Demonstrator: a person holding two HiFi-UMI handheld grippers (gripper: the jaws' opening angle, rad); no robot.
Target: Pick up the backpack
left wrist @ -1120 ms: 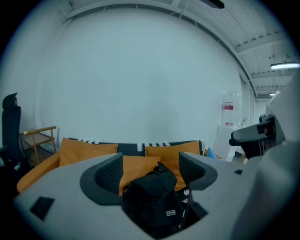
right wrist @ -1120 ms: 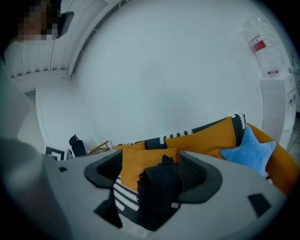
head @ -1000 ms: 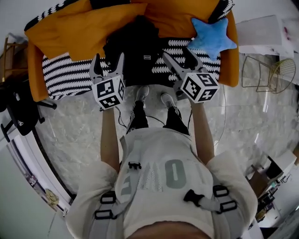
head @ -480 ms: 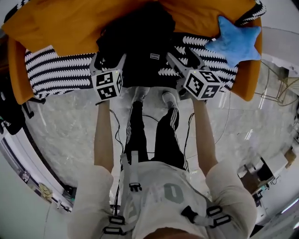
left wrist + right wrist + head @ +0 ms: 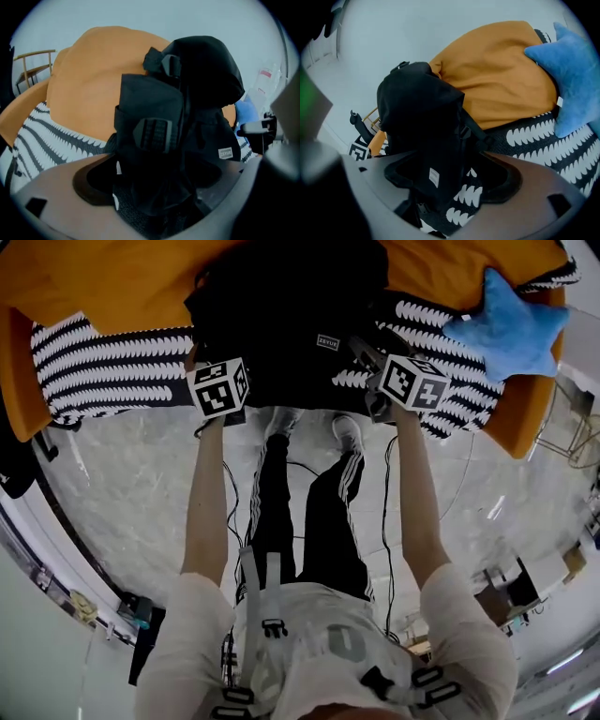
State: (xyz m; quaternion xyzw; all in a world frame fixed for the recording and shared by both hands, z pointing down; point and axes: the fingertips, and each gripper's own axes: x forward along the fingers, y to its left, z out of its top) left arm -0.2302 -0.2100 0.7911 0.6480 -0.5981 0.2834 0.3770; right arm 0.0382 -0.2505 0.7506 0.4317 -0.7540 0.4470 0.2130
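Sank to front edge of sofa — left gripper fingers just spread, right gripper fingers apart, straddling upright backpack.

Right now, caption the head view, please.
Left hand-held gripper and right hand-held gripper flank a backpack on a sofa.

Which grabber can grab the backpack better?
Left: the left gripper, jaws just opened wider, has the backpack centred between them; the right gripper straddles its edge and the patterned blanket.
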